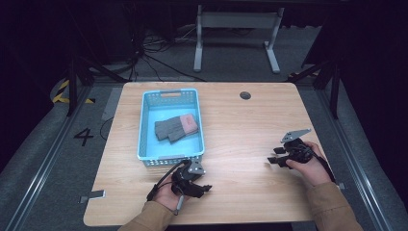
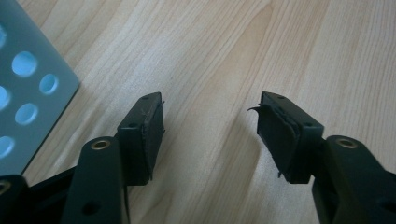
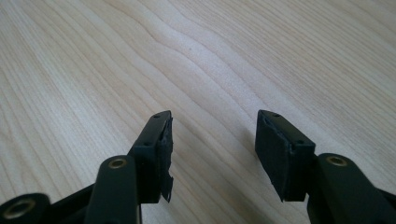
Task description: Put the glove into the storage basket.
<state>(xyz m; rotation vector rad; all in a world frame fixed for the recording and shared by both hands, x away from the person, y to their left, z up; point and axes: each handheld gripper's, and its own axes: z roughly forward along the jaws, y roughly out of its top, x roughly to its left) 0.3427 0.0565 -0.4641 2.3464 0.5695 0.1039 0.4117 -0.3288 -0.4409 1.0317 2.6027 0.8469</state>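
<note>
Left tongs [image 1: 206, 187] sit low over the near counter [image 1: 250, 125], jaws apart, nothing between them; in the left gripper view the left tongs [image 2: 210, 128] frame bare wood, with the perforated basket wall [image 2: 28, 88] just off to one side. Right tongs [image 1: 270, 161] hang over the right part of the counter, also released and empty; in the right gripper view the right tongs [image 3: 212, 144] have plain wood grain between the pads [image 3: 163, 144]. Nearest thing to the left tongs is the light blue basket [image 1: 144, 130], on the left half of the counter, its near wall just beyond them. Inside lie grey knitted gloves [image 1: 171, 129] with a pink cuff patch [image 1: 188, 123], flat on the basket floor toward its right side. Judging by looks: gloves are light, soft, floppy, not fragile, not slippery; they will sag and bunch when lifted. Best hold is probably a pinch across the thicker cuff end, coming down from above inside the walls. Basket seems light and stiff plastic; its rim or far handle slot gives a grip.
</note>
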